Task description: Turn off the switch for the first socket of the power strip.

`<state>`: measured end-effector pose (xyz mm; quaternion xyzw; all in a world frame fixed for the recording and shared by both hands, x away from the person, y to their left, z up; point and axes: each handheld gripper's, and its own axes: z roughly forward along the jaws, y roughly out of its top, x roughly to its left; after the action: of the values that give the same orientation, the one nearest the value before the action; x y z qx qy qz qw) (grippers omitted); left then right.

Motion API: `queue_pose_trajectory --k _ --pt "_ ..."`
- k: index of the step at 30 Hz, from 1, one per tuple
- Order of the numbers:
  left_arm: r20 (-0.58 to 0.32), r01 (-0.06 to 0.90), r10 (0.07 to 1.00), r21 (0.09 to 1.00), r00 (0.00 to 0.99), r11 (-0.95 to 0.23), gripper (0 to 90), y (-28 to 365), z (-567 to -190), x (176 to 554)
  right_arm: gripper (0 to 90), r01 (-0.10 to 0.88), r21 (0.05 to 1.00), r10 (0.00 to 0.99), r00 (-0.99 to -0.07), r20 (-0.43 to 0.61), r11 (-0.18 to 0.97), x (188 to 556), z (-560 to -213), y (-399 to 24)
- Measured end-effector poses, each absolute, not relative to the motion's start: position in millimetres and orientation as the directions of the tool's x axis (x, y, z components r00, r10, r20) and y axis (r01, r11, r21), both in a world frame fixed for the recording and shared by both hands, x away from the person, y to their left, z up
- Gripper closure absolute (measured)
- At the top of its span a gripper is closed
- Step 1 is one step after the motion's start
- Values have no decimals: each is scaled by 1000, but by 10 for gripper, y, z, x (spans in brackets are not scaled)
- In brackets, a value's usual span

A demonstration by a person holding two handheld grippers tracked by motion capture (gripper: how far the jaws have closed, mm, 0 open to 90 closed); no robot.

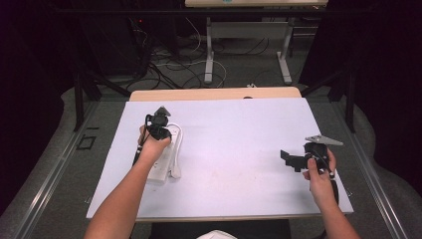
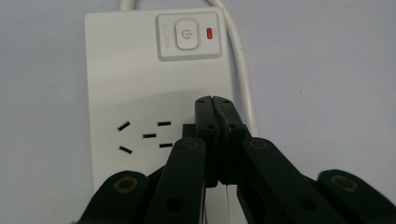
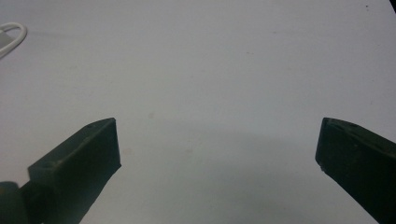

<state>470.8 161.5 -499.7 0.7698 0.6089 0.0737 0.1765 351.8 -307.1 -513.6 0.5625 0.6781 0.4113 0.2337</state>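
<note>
Your white surface (image 1: 239, 149) carries the white power strip (image 2: 140, 84) at its left side. Your left gripper (image 2: 215, 100) hovers over the strip, jaws closed on nothing, tips between the sockets and the power button (image 2: 187, 35). The button's label is unreadable. Your right gripper (image 3: 217, 144) stands wide open over bare surface.

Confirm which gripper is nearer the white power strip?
Left. The left gripper hangs right over the power strip, fingers shut, tips below its switch. The right gripper is far across the table, open over bare surface.
</note>
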Motion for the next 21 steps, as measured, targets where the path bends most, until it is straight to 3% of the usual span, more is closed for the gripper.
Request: queue_pose_trajectory --k 21 --pt "-77 910 961 347 266 -225 900 1573 -5032 4629 0 577 816 957 -252 148 26 3524 -5135 -3110"
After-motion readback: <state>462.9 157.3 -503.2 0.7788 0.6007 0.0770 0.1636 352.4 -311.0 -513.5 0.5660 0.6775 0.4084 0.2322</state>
